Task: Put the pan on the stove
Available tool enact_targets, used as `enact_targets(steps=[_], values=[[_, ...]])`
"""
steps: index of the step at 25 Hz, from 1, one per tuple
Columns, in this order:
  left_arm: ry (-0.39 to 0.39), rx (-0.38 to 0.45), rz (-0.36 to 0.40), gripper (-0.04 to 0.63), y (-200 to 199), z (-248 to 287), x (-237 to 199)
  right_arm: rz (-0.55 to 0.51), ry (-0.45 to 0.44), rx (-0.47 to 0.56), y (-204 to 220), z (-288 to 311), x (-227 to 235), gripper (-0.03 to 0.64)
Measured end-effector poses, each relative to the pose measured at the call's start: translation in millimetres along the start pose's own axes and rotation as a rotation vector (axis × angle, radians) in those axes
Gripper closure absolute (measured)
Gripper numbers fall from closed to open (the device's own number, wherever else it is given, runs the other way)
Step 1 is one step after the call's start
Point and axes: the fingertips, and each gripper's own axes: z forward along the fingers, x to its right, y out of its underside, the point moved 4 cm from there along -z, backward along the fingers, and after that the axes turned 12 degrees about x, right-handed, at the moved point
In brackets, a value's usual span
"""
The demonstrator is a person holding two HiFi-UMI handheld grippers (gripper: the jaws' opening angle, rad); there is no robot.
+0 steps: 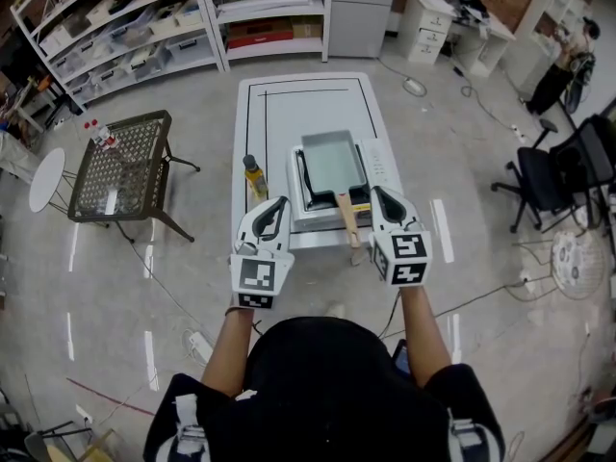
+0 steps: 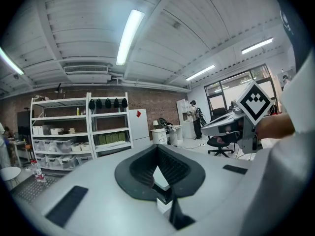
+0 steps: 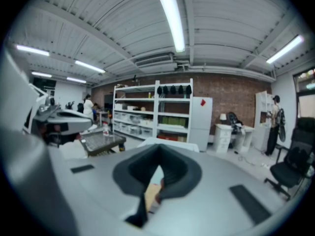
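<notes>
Left gripper [image 1: 281, 202] and right gripper [image 1: 378, 192] are hovering clenched, empty, flanking the pan [image 1: 332, 158] sitting on the stove [image 1: 300, 221].

Head view looks steeply down over the table [image 1: 308, 104]; the 2 gripper views aim forward, sharing the shelves [image 2: 78, 127].

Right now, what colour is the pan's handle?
The pan's handle is light wooden brown, clearest in the head view.
</notes>
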Motion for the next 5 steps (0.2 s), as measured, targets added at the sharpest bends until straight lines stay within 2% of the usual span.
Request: enact_targets(steps=[5], values=[[0.003,-0.005,0.009,0.571,2.3,-0.5,1.5,-0.005,-0.007,-0.001,-0.2,0.9,-2.5,0.583]])
